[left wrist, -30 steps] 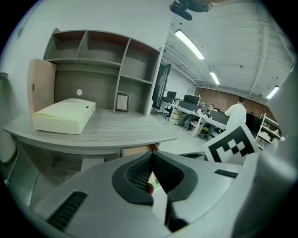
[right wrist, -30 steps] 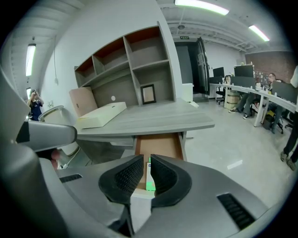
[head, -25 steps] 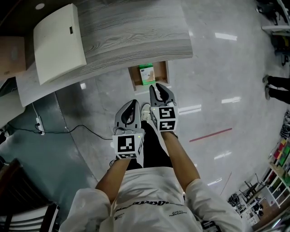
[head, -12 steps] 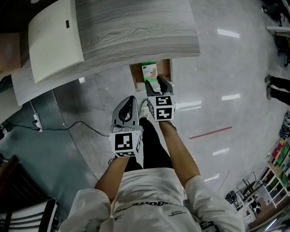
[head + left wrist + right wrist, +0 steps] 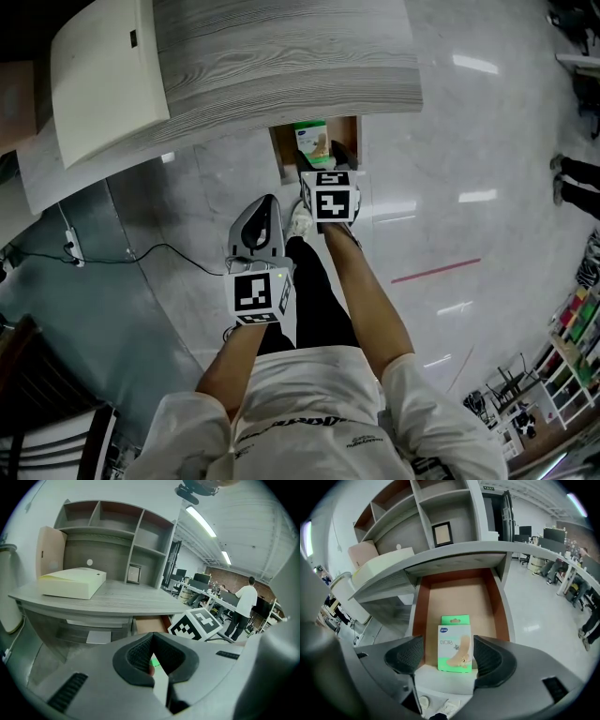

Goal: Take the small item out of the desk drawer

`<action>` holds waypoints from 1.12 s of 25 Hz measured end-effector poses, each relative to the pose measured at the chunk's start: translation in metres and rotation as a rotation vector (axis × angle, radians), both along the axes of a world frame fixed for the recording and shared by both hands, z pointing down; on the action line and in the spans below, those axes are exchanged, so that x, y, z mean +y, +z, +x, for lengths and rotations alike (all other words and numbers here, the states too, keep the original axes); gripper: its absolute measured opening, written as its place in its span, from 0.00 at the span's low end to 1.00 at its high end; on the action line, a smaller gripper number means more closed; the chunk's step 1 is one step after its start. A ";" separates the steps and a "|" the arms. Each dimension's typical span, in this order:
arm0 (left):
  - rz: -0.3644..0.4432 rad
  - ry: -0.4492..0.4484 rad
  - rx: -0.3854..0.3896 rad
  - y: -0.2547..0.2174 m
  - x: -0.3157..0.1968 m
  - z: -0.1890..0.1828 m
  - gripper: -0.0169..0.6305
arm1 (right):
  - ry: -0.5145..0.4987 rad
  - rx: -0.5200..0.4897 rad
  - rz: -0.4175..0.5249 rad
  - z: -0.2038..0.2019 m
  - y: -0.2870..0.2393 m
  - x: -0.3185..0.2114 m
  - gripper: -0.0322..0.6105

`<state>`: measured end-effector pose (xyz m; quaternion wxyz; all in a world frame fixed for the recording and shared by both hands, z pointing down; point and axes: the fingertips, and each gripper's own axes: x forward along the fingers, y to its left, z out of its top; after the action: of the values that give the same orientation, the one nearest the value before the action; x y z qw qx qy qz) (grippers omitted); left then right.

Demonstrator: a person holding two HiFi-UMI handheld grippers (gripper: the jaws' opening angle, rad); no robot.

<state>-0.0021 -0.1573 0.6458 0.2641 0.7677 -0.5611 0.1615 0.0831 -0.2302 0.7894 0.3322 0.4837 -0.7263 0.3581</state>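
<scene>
Desk drawer open, right claw spread wide over the cardboard box, left claw shut on nothing.

The little green-and-white cardboard box lies flat at the near end of the drawer, low centre in the right gripper view, just below the grey worktop. The right claw has just been opening, and its pads frame the box on either side without touching it. My guess is it's light, thin card and easy to crush, with slick printed faces. I'd pinch gently across the two long side edges.
</scene>
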 end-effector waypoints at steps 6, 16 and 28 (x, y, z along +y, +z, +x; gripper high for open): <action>-0.013 -0.019 -0.005 0.007 0.002 -0.008 0.05 | 0.000 0.048 -0.031 0.004 0.021 -0.003 0.56; -0.028 -0.044 -0.007 0.016 0.001 -0.016 0.05 | 0.023 0.080 -0.057 0.003 0.034 -0.020 0.56; -0.045 -0.066 -0.012 0.027 -0.002 -0.026 0.05 | 0.025 0.117 -0.073 0.001 0.051 -0.028 0.57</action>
<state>-0.0279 -0.1589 0.6730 0.2829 0.7416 -0.5841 0.1698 0.0838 -0.2583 0.8400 0.3870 0.5006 -0.6858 0.3595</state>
